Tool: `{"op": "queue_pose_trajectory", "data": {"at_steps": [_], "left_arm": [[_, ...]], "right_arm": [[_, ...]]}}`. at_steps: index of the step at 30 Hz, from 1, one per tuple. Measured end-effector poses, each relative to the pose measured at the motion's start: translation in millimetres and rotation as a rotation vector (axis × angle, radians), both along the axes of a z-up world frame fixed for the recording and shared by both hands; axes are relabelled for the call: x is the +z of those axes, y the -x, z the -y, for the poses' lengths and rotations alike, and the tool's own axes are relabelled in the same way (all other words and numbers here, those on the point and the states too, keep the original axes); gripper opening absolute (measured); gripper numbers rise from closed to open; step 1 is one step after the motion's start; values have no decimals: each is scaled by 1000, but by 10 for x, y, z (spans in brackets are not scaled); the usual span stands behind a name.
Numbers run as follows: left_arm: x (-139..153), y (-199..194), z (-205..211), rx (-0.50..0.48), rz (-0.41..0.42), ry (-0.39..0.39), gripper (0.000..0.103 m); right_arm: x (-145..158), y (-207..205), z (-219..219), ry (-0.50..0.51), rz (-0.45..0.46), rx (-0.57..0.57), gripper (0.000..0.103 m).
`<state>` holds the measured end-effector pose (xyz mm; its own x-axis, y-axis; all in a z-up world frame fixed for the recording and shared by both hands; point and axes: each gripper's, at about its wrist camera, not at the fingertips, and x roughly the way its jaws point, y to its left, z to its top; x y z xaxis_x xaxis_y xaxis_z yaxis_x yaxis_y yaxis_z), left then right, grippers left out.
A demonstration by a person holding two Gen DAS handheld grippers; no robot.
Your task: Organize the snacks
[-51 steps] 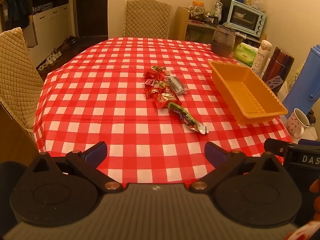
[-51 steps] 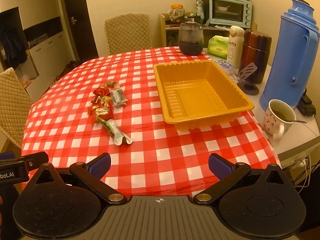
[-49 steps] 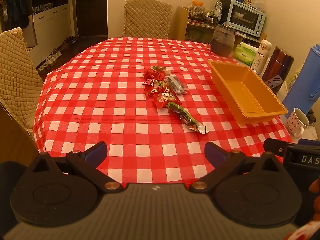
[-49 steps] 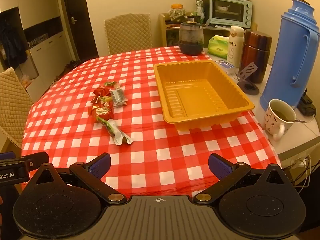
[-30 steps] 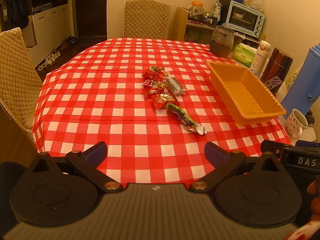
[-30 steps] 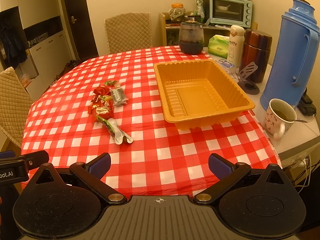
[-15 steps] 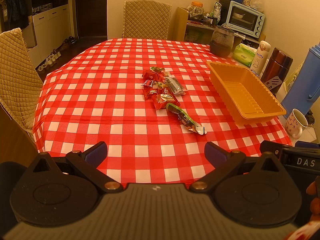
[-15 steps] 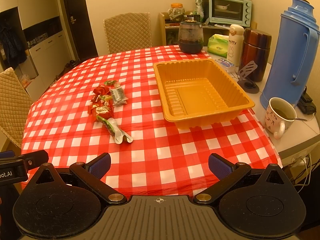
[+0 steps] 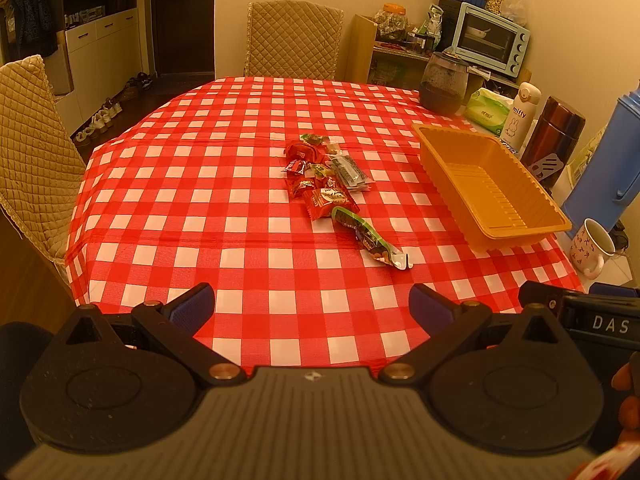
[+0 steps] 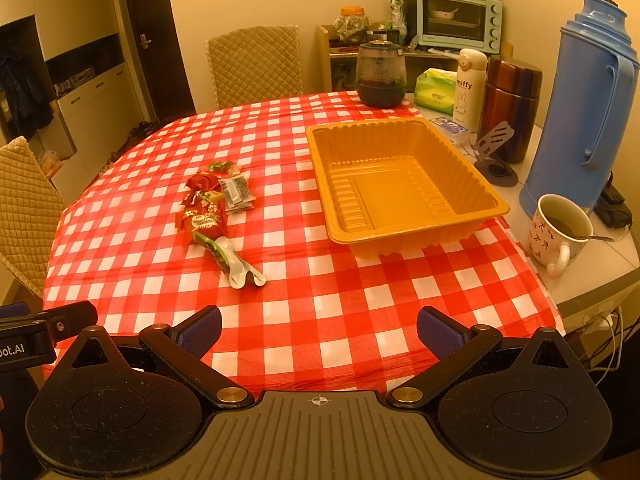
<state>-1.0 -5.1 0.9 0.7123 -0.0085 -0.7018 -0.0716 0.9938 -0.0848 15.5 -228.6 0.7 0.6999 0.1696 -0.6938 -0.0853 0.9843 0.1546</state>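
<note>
A pile of snack packets [image 9: 320,176] lies mid-table on the red checked cloth; it also shows in the right wrist view [image 10: 212,204]. A long green packet [image 9: 370,238] lies nearest me, seen too in the right wrist view [image 10: 230,258]. An empty orange tray [image 9: 524,236] stands to the right of the pile, and in the right wrist view [image 10: 496,210]. My left gripper [image 9: 312,306] is open and empty over the table's near edge. My right gripper [image 10: 318,330] is open and empty, also at the near edge, in front of the tray.
A blue thermos [image 10: 588,96], brown flask [image 10: 512,108], white bottle [image 10: 470,88], tissue pack [image 10: 434,94], dark glass jar [image 10: 380,76] and a mug with a spoon [image 10: 558,232] stand right of the tray. Padded chairs stand at the far side [image 9: 294,38] and left [image 9: 28,140].
Both grippers stay open and hold nearly still; the views shift only slightly. Nothing on the table has moved.
</note>
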Motion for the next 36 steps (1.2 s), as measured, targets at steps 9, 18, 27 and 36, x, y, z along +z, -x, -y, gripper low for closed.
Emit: {"op": "queue_pose_trajectory", "data": {"at_steps": [9, 18, 27, 36], "left_arm": [[19, -18, 16, -1, -2, 2, 103], [15, -15, 9, -1, -1, 3, 103], [29, -8, 15, -1, -1, 4, 103], [29, -7, 13, -1, 0, 4, 103]], "right_arm": [[-3, 0, -1, 0, 0, 0, 103], [-6, -2, -1, -1, 0, 0, 103], [-9, -1, -2, -2, -1, 0, 103], [-6, -9, 1, -3, 0, -1, 103]]}}
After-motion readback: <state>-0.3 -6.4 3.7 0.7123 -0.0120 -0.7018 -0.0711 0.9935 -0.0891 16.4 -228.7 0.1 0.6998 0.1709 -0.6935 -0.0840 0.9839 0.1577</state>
